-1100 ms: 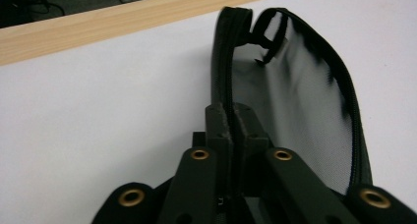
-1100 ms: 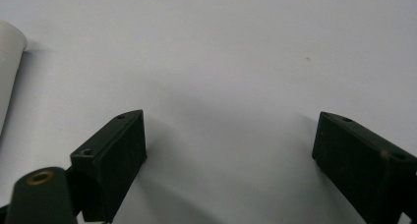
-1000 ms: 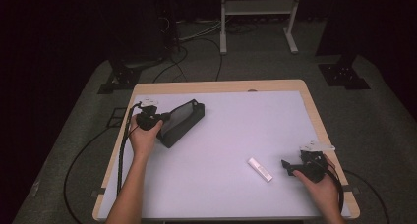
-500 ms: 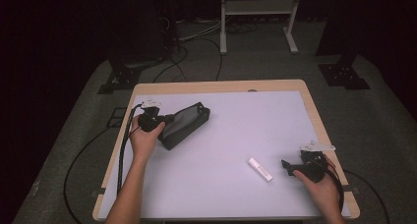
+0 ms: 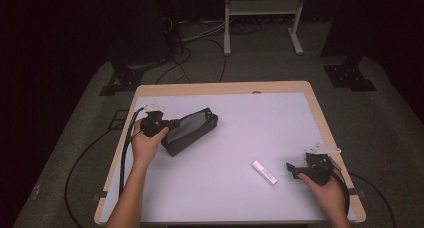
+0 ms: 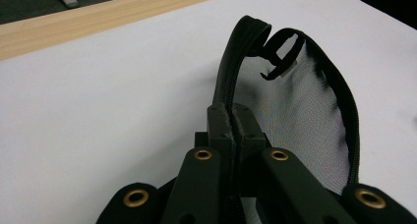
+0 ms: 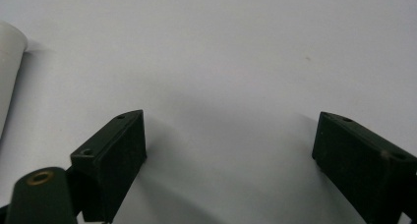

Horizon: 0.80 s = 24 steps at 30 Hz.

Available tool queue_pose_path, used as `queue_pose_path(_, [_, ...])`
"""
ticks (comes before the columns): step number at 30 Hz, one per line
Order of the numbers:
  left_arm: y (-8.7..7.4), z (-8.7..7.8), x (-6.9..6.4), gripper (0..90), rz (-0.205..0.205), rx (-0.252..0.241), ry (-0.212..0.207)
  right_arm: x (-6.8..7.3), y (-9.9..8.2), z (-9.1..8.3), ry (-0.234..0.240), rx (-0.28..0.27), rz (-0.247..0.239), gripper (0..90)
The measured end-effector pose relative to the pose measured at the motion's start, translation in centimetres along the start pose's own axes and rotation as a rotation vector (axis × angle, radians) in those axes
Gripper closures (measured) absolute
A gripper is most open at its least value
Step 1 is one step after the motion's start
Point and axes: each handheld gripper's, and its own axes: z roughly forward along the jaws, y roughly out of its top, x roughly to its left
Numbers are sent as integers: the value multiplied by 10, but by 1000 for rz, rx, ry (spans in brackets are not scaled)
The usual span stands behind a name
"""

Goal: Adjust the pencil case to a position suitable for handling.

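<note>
Left claw [image 6: 231, 128] pinches the mesh pouch's [image 6: 305, 121] zipper edge; right claw [image 7: 228, 150] rests wide open, empty, beside a white tube [image 5: 263, 172] on the desk [image 5: 260, 123].

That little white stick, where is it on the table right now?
In the high view, the white stick lies flat on the table's right half, just left of the open right gripper and far from the black mesh pouch.

On the counter [image 5: 240, 113] there is one black mesh pouch [image 5: 192, 130] and one small white tube [image 5: 263, 172]. There are two tools: the left tool [image 5: 172, 124] and the right tool [image 5: 291, 170].
</note>
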Motion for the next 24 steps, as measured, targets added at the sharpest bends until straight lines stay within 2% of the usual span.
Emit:
queue_pose_path(9, [0, -9, -11, 885, 33, 10, -47, 0, 0, 0, 0, 1, 1, 118])
queue_pose_path(11, [0, -12, -13, 885, 37, 7, -73, 0, 0, 0, 0, 1, 1, 119])
queue_pose_path(17, [0, -17, -19, 885, 65, 21, -97, 0, 0, 0, 1, 0, 1, 118])
queue_pose_path(20, [-2, -19, -23, 885, 79, 13, -124, 0, 0, 0, 1, 0, 0, 118])
queue_pose_path(24, [-5, -18, -28, 885, 85, 11, -181, 0, 0, 0, 1, 0, 1, 118])
